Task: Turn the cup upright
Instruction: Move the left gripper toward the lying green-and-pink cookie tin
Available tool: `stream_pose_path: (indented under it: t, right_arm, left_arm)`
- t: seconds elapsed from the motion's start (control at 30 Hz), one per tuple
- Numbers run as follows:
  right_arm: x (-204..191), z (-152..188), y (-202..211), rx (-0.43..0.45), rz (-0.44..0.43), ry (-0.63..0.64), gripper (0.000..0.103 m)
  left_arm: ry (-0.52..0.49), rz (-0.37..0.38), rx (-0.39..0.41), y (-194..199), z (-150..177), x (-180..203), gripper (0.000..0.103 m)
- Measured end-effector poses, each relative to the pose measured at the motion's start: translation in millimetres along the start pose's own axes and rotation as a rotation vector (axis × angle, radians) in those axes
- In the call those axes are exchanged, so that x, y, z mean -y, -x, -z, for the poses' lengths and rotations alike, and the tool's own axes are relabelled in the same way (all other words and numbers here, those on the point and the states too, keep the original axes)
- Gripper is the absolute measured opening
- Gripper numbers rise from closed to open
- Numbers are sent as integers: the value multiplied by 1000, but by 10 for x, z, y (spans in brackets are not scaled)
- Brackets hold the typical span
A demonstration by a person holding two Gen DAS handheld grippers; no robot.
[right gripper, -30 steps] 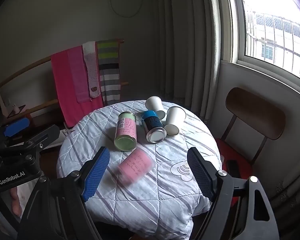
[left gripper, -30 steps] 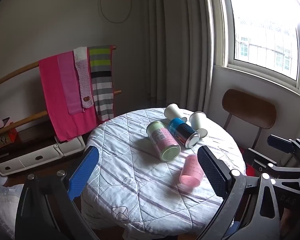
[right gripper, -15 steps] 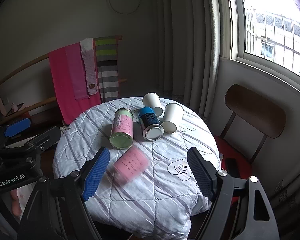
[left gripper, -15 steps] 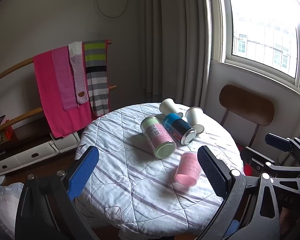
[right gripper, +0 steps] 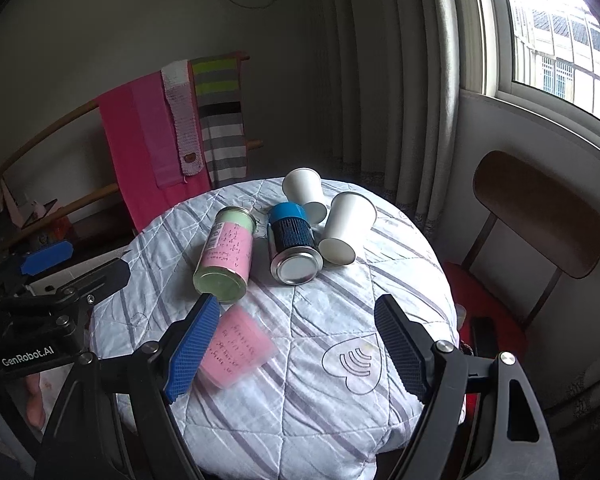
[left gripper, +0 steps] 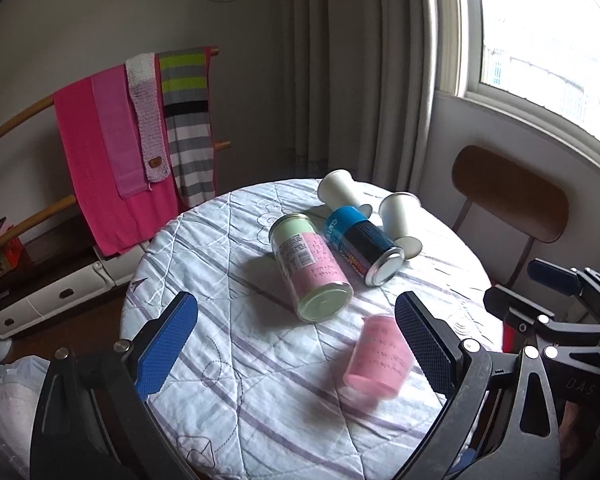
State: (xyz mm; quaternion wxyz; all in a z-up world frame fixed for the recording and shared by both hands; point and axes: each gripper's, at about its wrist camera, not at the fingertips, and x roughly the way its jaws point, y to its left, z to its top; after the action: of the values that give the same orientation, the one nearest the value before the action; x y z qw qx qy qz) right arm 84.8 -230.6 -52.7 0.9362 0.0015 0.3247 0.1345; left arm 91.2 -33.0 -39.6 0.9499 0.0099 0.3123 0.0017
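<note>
Holding both tools above the near edge of the round table (left gripper: pixel 204 248), we keep each one spread wide with nothing between the blue pads. Our left gripper (left gripper: pixel 296 344) frames the middle of the quilted cloth, and its right pad (left gripper: pixel 426 344) overlaps the edge of the pink cup (left gripper: pixel 376 356) in the picture, though we cannot tell whether they touch. That cup lies on its side near us, its open rim facing the near edge. In the right wrist view the same pink cup (right gripper: pixel 236 346) sits just behind the left pad of our right gripper (right gripper: pixel 296 348). Farther off lie a green and pink can (left gripper: pixel 310 268) and a blue and black can (left gripper: pixel 360 246), side by side, both tipped over. Beyond them two white paper cups (left gripper: pixel 398 218) also lie on their sides. A wooden chair (left gripper: pixel 508 196) stands at the far right, by the window.
</note>
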Motion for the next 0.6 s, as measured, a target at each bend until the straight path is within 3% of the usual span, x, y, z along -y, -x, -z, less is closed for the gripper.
stream_pose_path:
  t: [0.17, 0.3, 0.43, 0.6]
  right_arm:
    - [223, -238, -373, -27, -58, 24, 81]
    - [303, -502, -573, -79, -100, 29, 81]
    - [296, -875, -615, -142, -114, 27, 81]
    - [273, -1278, -559, -253, -128, 49, 81]
  left_arm:
    - [50, -40, -68, -413, -257, 14, 100]
    - [45, -71, -170, -657, -587, 122, 100]
    - [43, -101, -233, -603, -872, 179, 100]
    - [115, -140, -307, -429, -1204, 153, 100]
